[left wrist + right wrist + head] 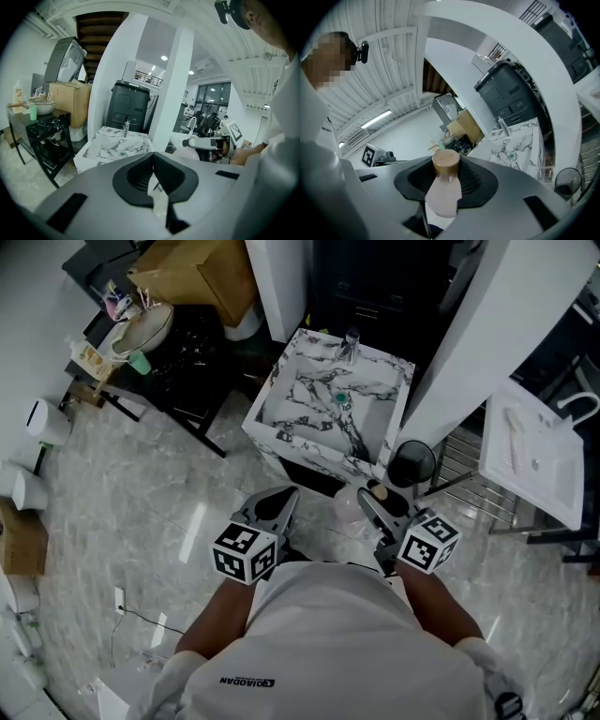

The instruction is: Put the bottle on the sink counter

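Note:
A pale pink bottle with a brown cap lies between the jaws of my right gripper, which is shut on it. In the head view the right gripper holds the bottle above the floor, just in front of the marble sink. My left gripper hovers beside it on the left, jaws together with nothing in them. In the left gripper view the jaw tips of the left gripper meet; the sink stands ahead and the bottle to the right.
A faucet stands at the sink's far rim. A black round bin and a wire rack are right of the sink. A black table with a bowl and a cardboard box stands at the left.

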